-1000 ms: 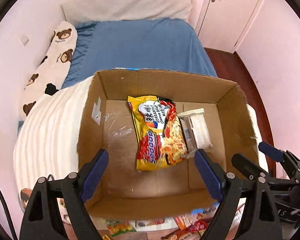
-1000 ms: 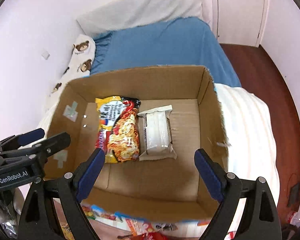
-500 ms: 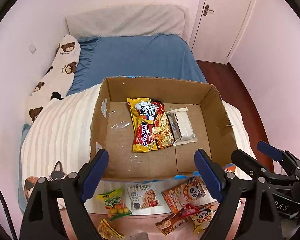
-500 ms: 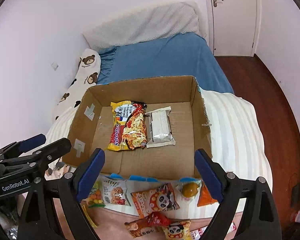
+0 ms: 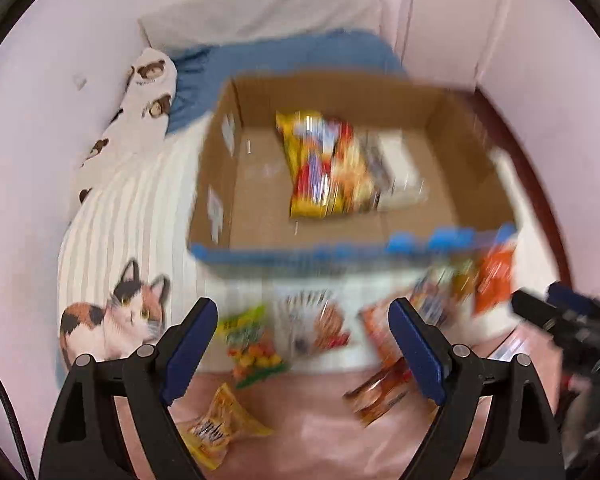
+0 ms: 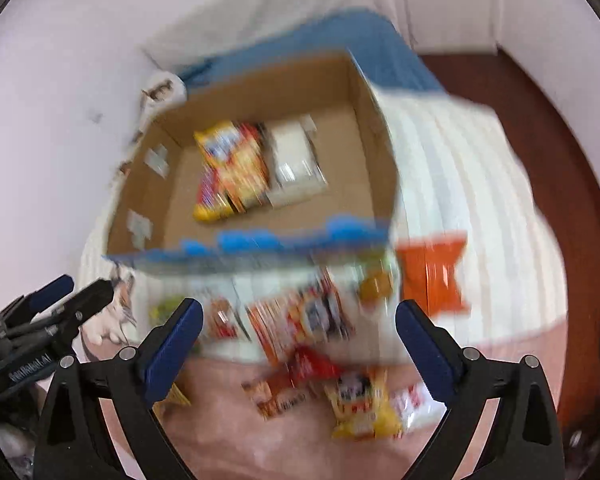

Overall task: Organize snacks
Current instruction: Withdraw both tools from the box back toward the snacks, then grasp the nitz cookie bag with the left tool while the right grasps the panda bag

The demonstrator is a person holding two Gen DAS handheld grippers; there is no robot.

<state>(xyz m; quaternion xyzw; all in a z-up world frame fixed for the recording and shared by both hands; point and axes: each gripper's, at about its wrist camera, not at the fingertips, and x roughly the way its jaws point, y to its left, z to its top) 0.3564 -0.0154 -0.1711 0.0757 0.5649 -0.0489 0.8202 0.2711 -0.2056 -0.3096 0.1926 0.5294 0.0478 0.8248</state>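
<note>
The cardboard box sits beyond loose snack packets; left tongs gape empty, right tongs are opening, both above the packets.

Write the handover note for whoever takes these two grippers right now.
Left gripper: open, empty, above the loose snacks.
Right gripper: jaws opening, nothing between them.
Cardboard box on the striped blanket holds a yellow noodle packet and a white packet side by side.
Loose packets lie in front of the box, among them a green one and an orange one.
Done: two packed. Left: all the rest. Views are blurred.
</note>
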